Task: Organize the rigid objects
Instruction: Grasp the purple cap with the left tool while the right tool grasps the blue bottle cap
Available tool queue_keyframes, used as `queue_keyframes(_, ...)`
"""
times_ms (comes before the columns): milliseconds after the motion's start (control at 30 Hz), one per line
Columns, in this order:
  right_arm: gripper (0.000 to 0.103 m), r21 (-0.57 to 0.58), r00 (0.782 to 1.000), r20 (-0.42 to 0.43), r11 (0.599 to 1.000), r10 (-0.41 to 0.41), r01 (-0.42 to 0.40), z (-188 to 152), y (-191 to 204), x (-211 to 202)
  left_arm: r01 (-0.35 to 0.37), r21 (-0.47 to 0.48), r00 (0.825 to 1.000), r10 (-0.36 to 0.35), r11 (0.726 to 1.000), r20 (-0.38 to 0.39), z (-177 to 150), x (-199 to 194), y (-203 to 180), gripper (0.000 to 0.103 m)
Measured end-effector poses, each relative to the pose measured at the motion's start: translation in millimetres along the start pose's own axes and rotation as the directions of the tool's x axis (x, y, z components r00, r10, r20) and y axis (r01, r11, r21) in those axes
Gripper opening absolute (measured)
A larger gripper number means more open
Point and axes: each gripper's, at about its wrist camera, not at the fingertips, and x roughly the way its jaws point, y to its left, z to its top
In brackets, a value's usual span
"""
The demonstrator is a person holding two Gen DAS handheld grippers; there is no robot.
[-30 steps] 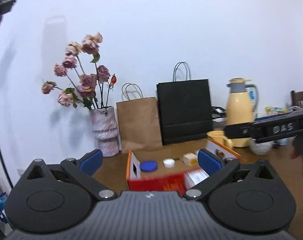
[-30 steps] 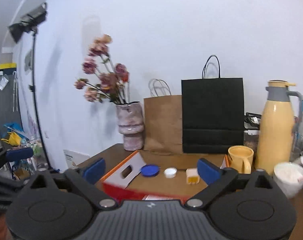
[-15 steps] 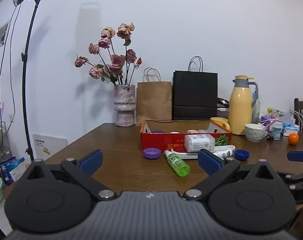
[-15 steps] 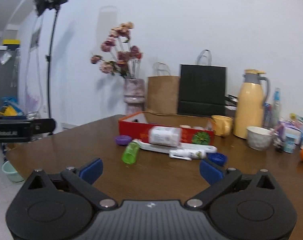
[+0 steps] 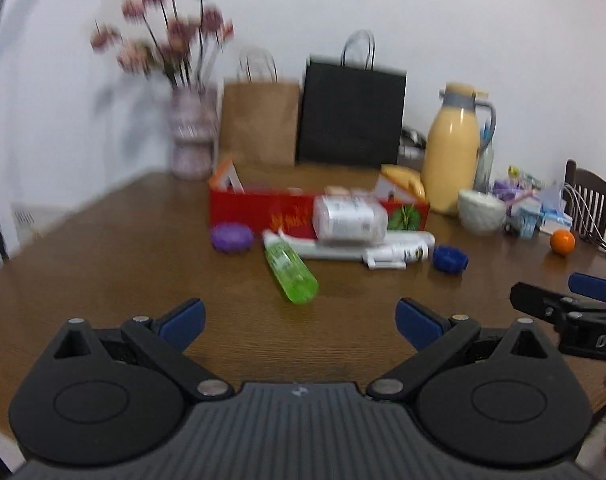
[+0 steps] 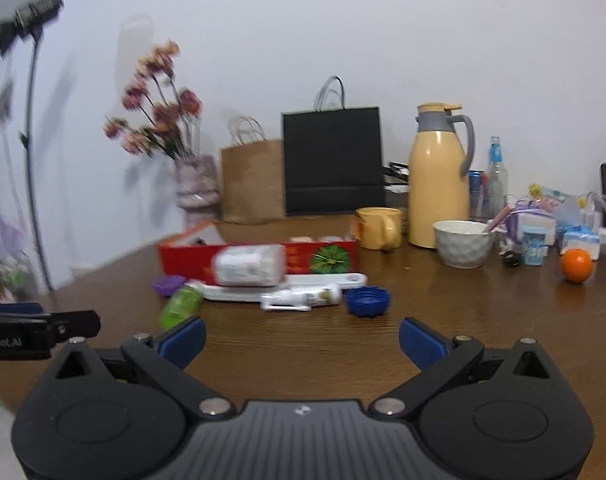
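Observation:
A red open box (image 5: 263, 206) (image 6: 183, 258) stands mid-table with small items inside. In front of it lie a green bottle (image 5: 290, 270) (image 6: 181, 306), a purple cap (image 5: 231, 237) (image 6: 169, 284), a clear white-labelled jar (image 5: 349, 218) (image 6: 249, 266) resting on a long white flat piece (image 5: 407, 237) (image 6: 327, 280), a small white tube (image 5: 397, 256) (image 6: 303, 298) and a blue cap (image 5: 450, 259) (image 6: 367, 301). My left gripper (image 5: 299, 318) is open and empty, short of the green bottle. My right gripper (image 6: 301, 340) is open and empty, short of the blue cap.
At the back stand a vase of flowers (image 5: 193, 132), a brown bag (image 5: 259, 124), a black bag (image 5: 351, 114), a yellow thermos (image 5: 453, 148), a yellow mug (image 6: 379, 227) and a white bowl (image 6: 463, 243). An orange (image 6: 577, 265) and small clutter lie at right.
Both grippers have pulled back from over the box to the table's near side, then moved closer and lower toward the items. Both stay open and empty.

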Motion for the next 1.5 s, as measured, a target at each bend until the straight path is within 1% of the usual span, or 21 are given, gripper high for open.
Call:
queue_keyframes(100, 0.103, -0.051, 1.000, 0.007, 0.999, 0.002, -0.001, 8, -1, 24, 0.006, -0.002, 1.000, -0.006, 1.000, -0.014, 11, 30, 1, 0.103)
queue_keyframes(200, 0.103, -0.045, 0.999, 0.006, 0.998, 0.032, -0.032, 11, -11, 53, -0.022, 0.084, 1.000, 0.020, 0.996, 0.021, 27, 59, 3, 0.103)
queue_keyframes(233, 0.103, -0.041, 0.998, -0.029, 0.998, 0.051, -0.053, 14, -16, 66, -0.040, 0.097, 0.999, 0.038, 0.994, 0.027, 33, 70, 8, 0.103)
queue_keyframes(300, 0.102, -0.029, 0.994, -0.090, 0.997, 0.068, -0.071, 21, -26, 93, -0.062, 0.091, 0.998, 0.063, 0.994, -0.009, 46, 97, 21, 0.103)
queue_keyframes(367, 0.102, -0.023, 0.992, -0.113, 0.998, 0.048, -0.051, 27, -33, 115, -0.072, 0.076, 0.996, 0.075, 0.995, -0.046, 57, 121, 38, 0.103)
queue_keyframes(433, 0.100, -0.053, 0.988, -0.157, 0.998, 0.016, -0.024, 34, -40, 140, -0.068, 0.052, 0.994, 0.072, 0.996, -0.079, 65, 143, 53, 0.103)
queue_keyframes(500, 0.091, -0.071, 0.982, -0.190, 0.997, 0.021, -0.035, 39, -47, 161, -0.036, 0.047, 0.994, 0.041, 0.998, -0.105, 72, 166, 66, 0.103)
queue_keyframes(567, 0.086, -0.033, 0.971, -0.234, 0.998, 0.048, -0.057, 39, -57, 181, -0.078, 0.061, 0.991, 0.084, 0.995, -0.108, 78, 184, 72, 0.103)
queue_keyframes(667, 0.077, 0.005, 0.958, -0.279, 0.998, 0.056, -0.057, 37, -64, 200, -0.102, 0.075, 0.988, 0.110, 0.992, -0.108, 83, 203, 79, 0.103)
queue_keyframes(733, 0.076, 0.017, 0.959, -0.276, 0.998, 0.059, -0.057, 35, -66, 207, -0.092, 0.049, 0.987, 0.098, 0.995, -0.128, 83, 210, 86, 0.103)
queue_keyframes(800, 0.075, 0.041, 0.955, -0.290, 0.998, 0.062, -0.052, 35, -69, 216, -0.076, -0.022, 0.982, 0.071, 0.997, -0.174, 81, 217, 95, 0.100)
queue_keyframes(867, 0.075, 0.053, 0.951, -0.305, 0.998, 0.049, -0.034, 35, -72, 223, -0.087, -0.025, 0.977, 0.081, 0.996, -0.197, 78, 224, 98, 0.100)
queue_keyframes(933, 0.067, 0.029, 0.946, -0.323, 0.999, 0.026, -0.018, 35, -70, 229, -0.093, -0.016, 0.977, 0.088, 0.996, -0.194, 76, 227, 99, 0.094)
queue_keyframes(967, 0.055, 0.018, 0.945, -0.326, 1.000, 0.019, -0.013, 36, -69, 230, -0.081, -0.034, 0.979, 0.073, 0.996, -0.190, 77, 227, 101, 0.080)
queue_keyframes(1000, 0.052, 0.006, 0.948, -0.319, 1.000, 0.009, -0.008, 36, -68, 228, -0.067, -0.044, 0.981, 0.057, 0.997, -0.185, 77, 227, 103, 0.058)
queue_keyframes(1167, 0.052, 0.004, 0.953, -0.303, 1.000, 0.003, -0.001, 35, -67, 219, -0.044, 0.008, 0.983, 0.044, 0.999, -0.178, 74, 224, 93, 0.056)
queue_keyframes(1233, 0.052, -0.018, 0.958, -0.287, 1.000, -0.008, 0.003, 36, -63, 210, -0.058, 0.015, 0.986, 0.060, 0.998, -0.157, 73, 213, 86, 0.056)
queue_keyframes(1300, 0.052, -0.040, 0.966, -0.260, 0.999, -0.003, -0.008, 39, -57, 195, -0.057, 0.019, 0.991, 0.059, 0.998, -0.117, 73, 193, 79, 0.056)
queue_keyframes(1367, 0.052, -0.062, 0.971, -0.240, 0.998, 0.010, -0.026, 41, -50, 178, -0.033, 0.009, 0.996, 0.034, 0.999, -0.088, 74, 168, 75, 0.056)
queue_keyframes(1433, 0.052, -0.096, 0.977, -0.215, 0.995, 0.016, -0.038, 43, -40, 157, -0.030, 0.000, 0.997, 0.030, 1.000, -0.065, 74, 140, 70, 0.056)
queue_keyframes(1500, 0.052, -0.114, 0.986, -0.164, 0.992, 0.032, -0.051, 43, -31, 130, -0.035, -0.008, 0.999, 0.035, 0.999, -0.022, 70, 104, 64, 0.056)
